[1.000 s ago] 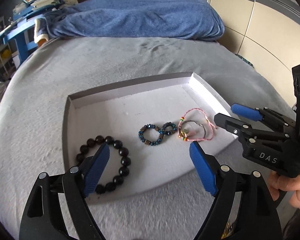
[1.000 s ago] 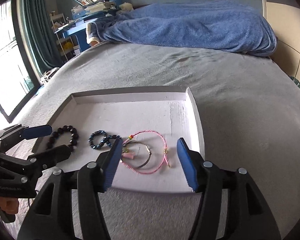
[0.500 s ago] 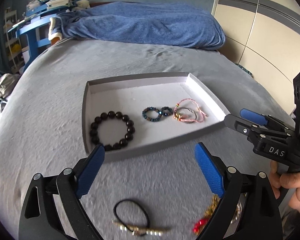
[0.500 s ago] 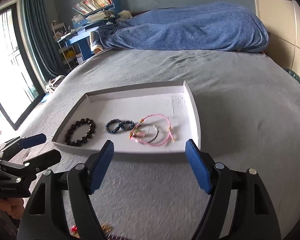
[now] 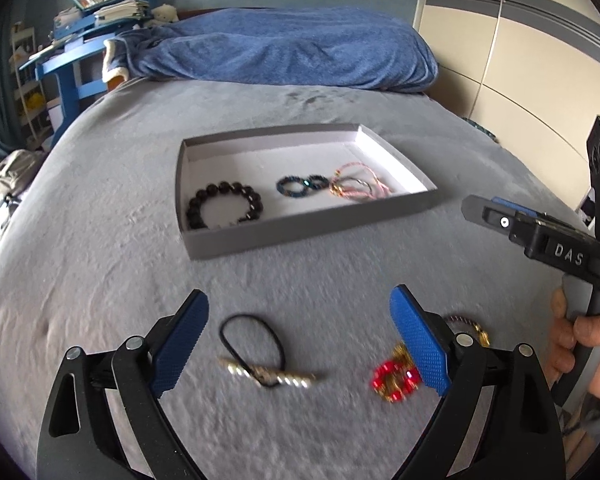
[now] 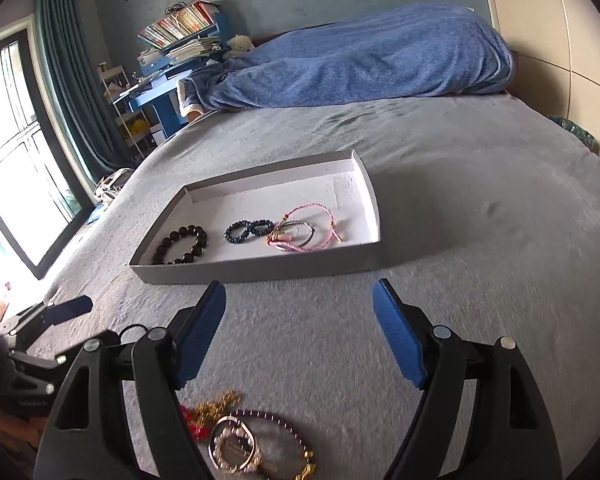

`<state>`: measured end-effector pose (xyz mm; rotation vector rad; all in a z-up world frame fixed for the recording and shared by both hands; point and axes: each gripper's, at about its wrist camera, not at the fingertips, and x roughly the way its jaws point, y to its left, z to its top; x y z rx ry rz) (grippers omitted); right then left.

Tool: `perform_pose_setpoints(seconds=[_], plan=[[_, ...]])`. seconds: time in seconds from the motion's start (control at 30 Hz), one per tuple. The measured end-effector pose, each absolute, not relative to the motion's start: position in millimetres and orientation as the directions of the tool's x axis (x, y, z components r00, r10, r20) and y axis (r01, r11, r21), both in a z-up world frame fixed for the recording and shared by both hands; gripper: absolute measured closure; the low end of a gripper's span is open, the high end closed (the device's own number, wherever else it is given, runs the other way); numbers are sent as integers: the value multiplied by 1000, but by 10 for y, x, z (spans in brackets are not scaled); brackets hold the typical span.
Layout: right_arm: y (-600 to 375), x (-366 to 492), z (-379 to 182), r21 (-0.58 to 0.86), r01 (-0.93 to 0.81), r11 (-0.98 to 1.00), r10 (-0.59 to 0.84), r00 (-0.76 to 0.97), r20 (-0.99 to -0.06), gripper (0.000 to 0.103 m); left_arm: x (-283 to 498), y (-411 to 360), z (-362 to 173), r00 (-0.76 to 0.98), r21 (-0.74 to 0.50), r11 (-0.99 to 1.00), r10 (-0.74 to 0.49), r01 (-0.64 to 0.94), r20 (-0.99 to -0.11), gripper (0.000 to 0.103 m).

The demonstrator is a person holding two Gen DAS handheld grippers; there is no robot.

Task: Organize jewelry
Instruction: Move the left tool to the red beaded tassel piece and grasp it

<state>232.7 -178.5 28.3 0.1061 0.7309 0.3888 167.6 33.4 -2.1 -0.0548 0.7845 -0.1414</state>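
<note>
Grey bedding (image 5: 100,240) covered the bed that served as the work surface, with a blue blanket (image 5: 292,52) heaped at the far end and a cluttered blue desk (image 6: 160,88) beside the window. Near the middle of the bed lay a shallow grey tray (image 5: 300,228), and it already held three pieces in a loose row: a black bead bracelet (image 5: 224,206) at one end, a small blue beaded loop (image 5: 300,186) in the middle, and pink cords with thin rings (image 5: 358,188) touching that loop at the other end. Laid side by side that way, they seemed set out so none would tangle.

Loose pieces waited on the bedding nearer the person. A black cord with a pale beaded bar (image 5: 260,360) lay between the fingers of the left gripper (image 5: 300,340), which stood wide and held nothing. A red and gold trinket (image 5: 394,376) sat just beside its right finger, with another gold-tipped strand (image 5: 468,326) behind that finger.

The right gripper (image 6: 298,332), its jaws just having been opening with nothing between them, was wide and empty too. Below it lay a dark purple bead strand with a ring-shaped charm (image 6: 236,446) and a gold chain (image 6: 216,404). Both tools were probably lined up over this pile to pick the next piece for the tray
</note>
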Motion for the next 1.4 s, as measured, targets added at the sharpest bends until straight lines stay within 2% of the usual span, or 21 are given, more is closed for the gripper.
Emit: perform_pose_setpoints(seconds=[0.57, 0.8, 0.93, 1.07, 1.17, 1.2, 1.4], plan=[[-1997, 1916, 176, 239, -274, 932, 363, 667, -651, 28, 1392, -64, -313, 632, -34, 964, -199, 263, -749, 12], [-2004, 1884, 177, 253, -276, 927, 375, 661, -650, 27, 1340, -211, -468, 592, 10, 938, -211, 347, -778, 19], [-2040, 1892, 179, 265, -266, 927, 376, 662, -648, 27, 1355, -305, -590, 563, 46, 919, -200, 393, -802, 32], [-2034, 1890, 168, 264, -268, 927, 376, 658, -653, 26, 1387, -334, -638, 556, 55, 911, -200, 408, -807, 38], [-1997, 1881, 158, 253, -278, 927, 376, 653, -657, 26, 1401, -335, -619, 553, 46, 907, -215, 419, -805, 61], [-1982, 1872, 151, 251, -280, 927, 375, 652, -659, 26, 1403, -337, -608, 554, 47, 905, -216, 422, -804, 72], [-1937, 1814, 125, 239, -291, 926, 375, 645, -666, 26, 1440, -182, -478, 594, 21, 934, -210, 357, -776, 74]])
